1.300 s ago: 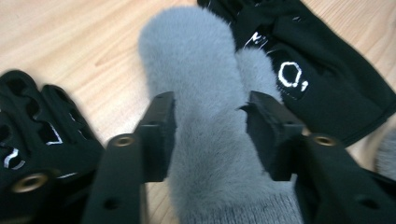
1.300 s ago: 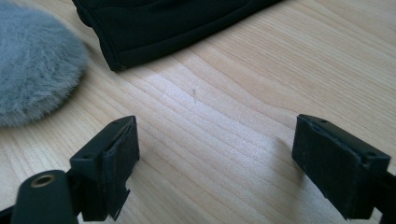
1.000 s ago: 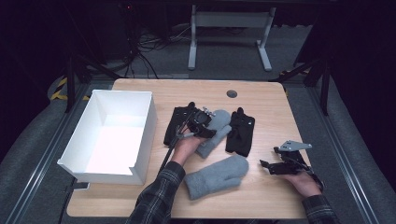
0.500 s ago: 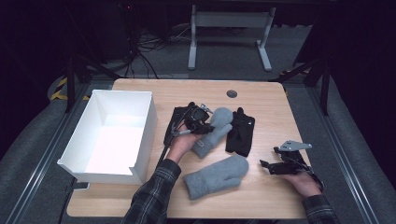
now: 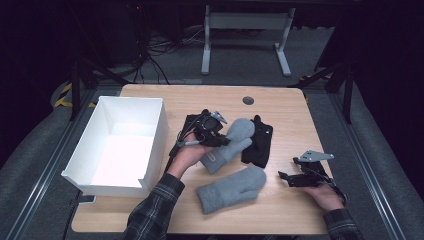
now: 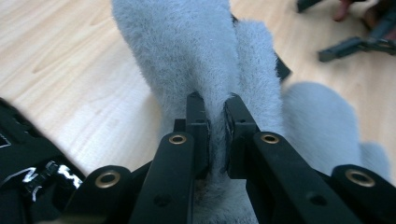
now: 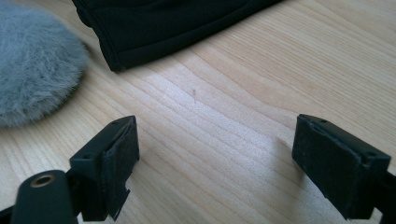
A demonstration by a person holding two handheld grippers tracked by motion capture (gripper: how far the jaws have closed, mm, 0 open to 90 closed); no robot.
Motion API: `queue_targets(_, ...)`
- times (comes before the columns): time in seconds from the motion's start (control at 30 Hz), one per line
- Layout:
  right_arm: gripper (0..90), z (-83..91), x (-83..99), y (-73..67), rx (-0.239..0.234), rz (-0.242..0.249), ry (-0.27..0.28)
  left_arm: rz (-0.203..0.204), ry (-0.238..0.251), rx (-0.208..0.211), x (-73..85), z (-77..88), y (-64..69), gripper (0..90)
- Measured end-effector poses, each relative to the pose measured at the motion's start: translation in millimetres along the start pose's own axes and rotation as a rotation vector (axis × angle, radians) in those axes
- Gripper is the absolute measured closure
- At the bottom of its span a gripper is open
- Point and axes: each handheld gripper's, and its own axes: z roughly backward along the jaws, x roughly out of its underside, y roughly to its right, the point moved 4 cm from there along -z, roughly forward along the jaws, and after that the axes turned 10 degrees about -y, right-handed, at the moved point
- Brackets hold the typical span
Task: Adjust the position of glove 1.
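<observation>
The left tool [image 6: 215, 116] has its two black jaws drawn nearly together on a pinch of grey fleece, having just been closing on it; the pads bite a fold of the upper grey mitten [image 5: 231, 143] near its cuff end, with pile bulging out on both sides of the grip. In the high view that same tool [image 5: 216, 131] sits at the mitten's left edge, and the mitten looks partly lifted, its rounded tip tilted up over the black glove [image 5: 258, 143] that lies just beside it. The second grey mitten [image 5: 231, 190] lies flat on the counter [image 5: 280, 107] nearer the person, apart from the held one. A white open box [image 5: 122, 145] stands at the left side of the counter, and another dark garment [image 5: 187, 131], likely the other black glove, lies between the box and the left tool.

The right tool [image 7: 210, 163] stands wide open with nothing between its pads, resting low over bare wood near the glove's hem; in the high view it is at the right edge [image 5: 300, 176], well apart from the mittens.

My judgement on handling: the mitten is light, soft and floppy, so it will drape and swing from a single pinch rather than hold its shape. The fleece is not slippery and not fragile, but a thin pinch of pile alone could slide out. A bite through both layers near the cuff, as appears to be the case here, should carry it safely.
</observation>
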Motion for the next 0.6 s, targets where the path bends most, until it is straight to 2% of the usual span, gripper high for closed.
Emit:
queue_targets(0.4,15.1,-0.1,0.0,0.1,-0.001,0.001,0.000,-0.077,-0.005,0.064,10.2,22.8,30.2,83.6)
queue_targets(0.6,15.1,-0.1,-0.1,0.0,-0.002,0.000,0.001,-0.117,-0.041,0.088,16.9,26.0,44.4,83.6)
